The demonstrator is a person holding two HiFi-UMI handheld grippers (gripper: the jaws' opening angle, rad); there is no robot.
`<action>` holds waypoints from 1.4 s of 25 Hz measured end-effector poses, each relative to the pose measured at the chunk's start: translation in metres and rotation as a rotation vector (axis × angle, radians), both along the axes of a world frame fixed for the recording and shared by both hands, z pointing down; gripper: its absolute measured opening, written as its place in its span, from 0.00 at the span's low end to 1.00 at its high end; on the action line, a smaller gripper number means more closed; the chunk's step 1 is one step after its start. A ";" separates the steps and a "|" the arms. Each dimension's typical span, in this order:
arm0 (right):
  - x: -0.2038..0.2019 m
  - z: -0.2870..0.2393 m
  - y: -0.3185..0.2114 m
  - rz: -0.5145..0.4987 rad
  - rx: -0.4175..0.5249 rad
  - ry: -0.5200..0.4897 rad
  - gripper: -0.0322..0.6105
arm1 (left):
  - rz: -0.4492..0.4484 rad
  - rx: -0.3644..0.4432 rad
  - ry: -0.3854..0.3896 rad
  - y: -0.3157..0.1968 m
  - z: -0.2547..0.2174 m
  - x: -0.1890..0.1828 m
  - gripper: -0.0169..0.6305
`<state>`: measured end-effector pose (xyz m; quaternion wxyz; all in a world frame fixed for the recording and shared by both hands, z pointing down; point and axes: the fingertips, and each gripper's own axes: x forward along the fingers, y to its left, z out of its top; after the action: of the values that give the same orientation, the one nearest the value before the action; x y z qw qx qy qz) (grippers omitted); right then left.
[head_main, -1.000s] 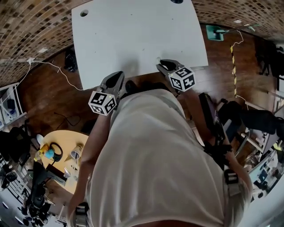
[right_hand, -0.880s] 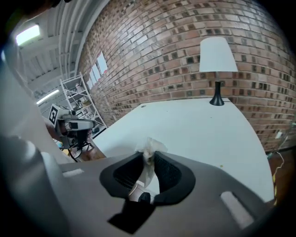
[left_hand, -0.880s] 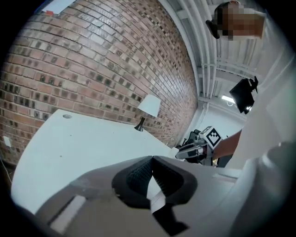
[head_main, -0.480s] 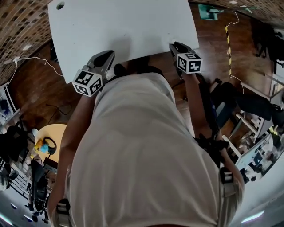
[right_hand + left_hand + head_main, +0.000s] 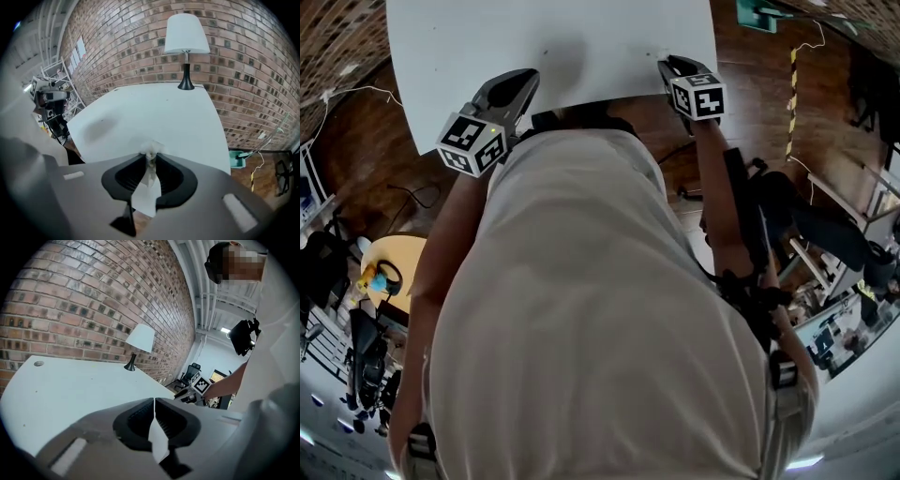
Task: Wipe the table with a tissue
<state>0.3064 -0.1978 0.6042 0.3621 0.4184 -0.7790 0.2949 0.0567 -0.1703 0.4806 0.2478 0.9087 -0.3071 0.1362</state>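
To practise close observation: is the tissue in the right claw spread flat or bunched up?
Bunched up: the tissue is a crumpled wad pinched in the right claw, a tuft poking past its tips.

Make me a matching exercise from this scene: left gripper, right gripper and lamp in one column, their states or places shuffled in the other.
1. left gripper
2. right gripper
3. lamp

A. stands at the far side of the table, by the brick wall
B. jaws shut on a tissue
C. jaws together, nothing between them

Pairs: 1-C, 2-B, 3-A
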 end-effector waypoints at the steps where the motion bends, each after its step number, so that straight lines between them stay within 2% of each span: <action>1: 0.001 0.004 -0.002 -0.012 -0.012 0.010 0.17 | -0.006 -0.004 -0.003 -0.002 0.001 0.002 0.05; 7: -0.005 0.017 -0.005 -0.033 -0.054 0.019 0.16 | -0.050 -0.018 -0.008 -0.010 0.006 0.000 0.05; 10: -0.008 0.019 -0.005 -0.056 -0.077 0.006 0.16 | -0.066 -0.025 -0.015 -0.011 0.008 0.000 0.05; 14: -0.009 0.018 -0.006 -0.036 -0.084 -0.041 0.16 | -0.079 -0.023 -0.018 -0.011 0.008 0.000 0.05; 21: -0.043 0.018 -0.010 -0.053 -0.066 -0.068 0.16 | -0.096 -0.022 -0.027 -0.012 0.007 -0.006 0.05; 27: -0.076 0.016 -0.003 -0.141 -0.049 -0.074 0.16 | -0.095 -0.021 -0.034 -0.013 0.006 -0.006 0.05; 35: -0.076 0.011 -0.001 -0.202 -0.041 -0.066 0.16 | -0.080 -0.006 -0.020 -0.022 0.003 0.006 0.05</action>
<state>0.2304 -0.1984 0.6152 0.3725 0.3204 -0.8226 0.2863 0.0631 -0.1919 0.4836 0.2529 0.8934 -0.3454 0.1362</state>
